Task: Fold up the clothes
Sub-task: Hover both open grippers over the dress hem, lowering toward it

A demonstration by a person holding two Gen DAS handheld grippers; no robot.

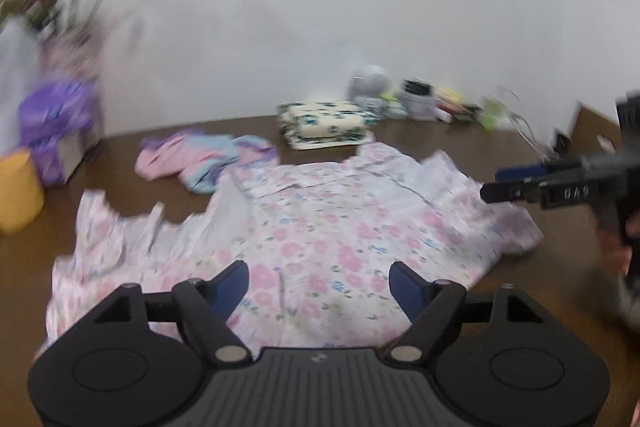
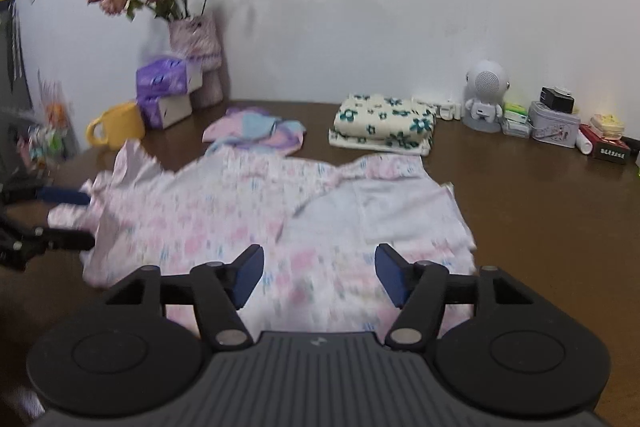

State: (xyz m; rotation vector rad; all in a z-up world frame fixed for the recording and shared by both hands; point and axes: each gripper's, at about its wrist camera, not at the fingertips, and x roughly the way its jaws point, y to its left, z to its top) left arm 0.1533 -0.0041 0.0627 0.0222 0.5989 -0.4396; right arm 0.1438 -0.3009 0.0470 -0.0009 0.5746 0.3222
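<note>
A pink floral garment (image 1: 320,227) (image 2: 240,211) lies spread out and rumpled on the brown table (image 1: 560,287) (image 2: 540,207). My left gripper (image 1: 320,287) hovers open over its near edge, and nothing is pinched between the blue pads. The right wrist view shows the left gripper (image 2: 76,217) side-on at the garment's left sleeve, its fingers apart with some fabric edge lying between them. My right gripper (image 2: 320,275) is open above the garment's near right part. In the left wrist view the right gripper (image 1: 490,183) reaches in over the right sleeve, held by a hand (image 1: 624,251).
Behind the garment lie a crumpled pastel garment (image 2: 256,129) and a folded cream cloth with teal flowers (image 2: 384,125). A yellow mug (image 2: 118,125), purple tissue packs (image 2: 164,91) and a flower vase (image 2: 198,59) stand at the back left. A white robot-shaped figure (image 2: 486,95), a tin (image 2: 554,125) and small boxes line the back right.
</note>
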